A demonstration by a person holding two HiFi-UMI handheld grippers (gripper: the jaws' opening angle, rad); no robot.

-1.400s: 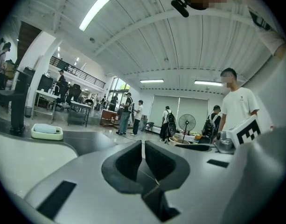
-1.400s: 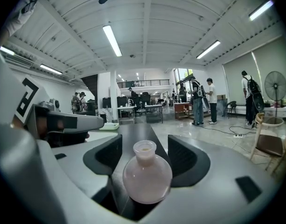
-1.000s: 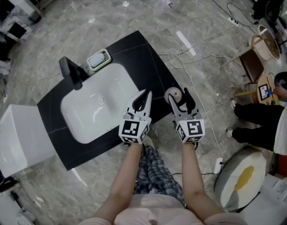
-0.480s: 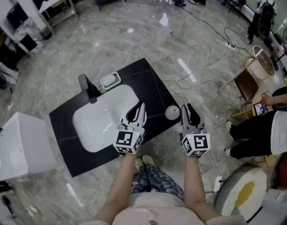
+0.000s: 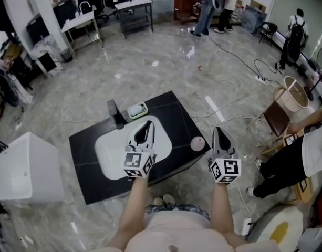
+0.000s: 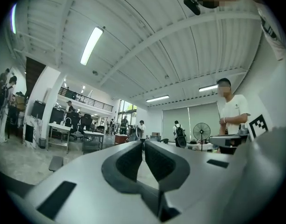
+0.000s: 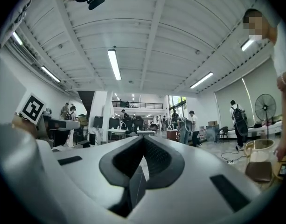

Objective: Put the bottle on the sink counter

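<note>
The bottle, seen from above as a small pale pink round top, stands alone on the black sink counter near its right edge. My right gripper is raised to the right of it, clear of it, its jaws closed together with nothing between them. My left gripper hangs over the white basin, also shut and empty. The left gripper view shows its tips meeting against the hall and ceiling; in the right gripper view the tips also meet.
A black faucet and a green soap dish sit at the counter's back. A white box stands on the floor to the left. Cables run across the floor at right, near a person and a basket.
My right gripper, open around the bottle a second ago, has drawn off to the right and shut. The bottle stays on the counter. Both grippers have risen and the view has widened.
</note>
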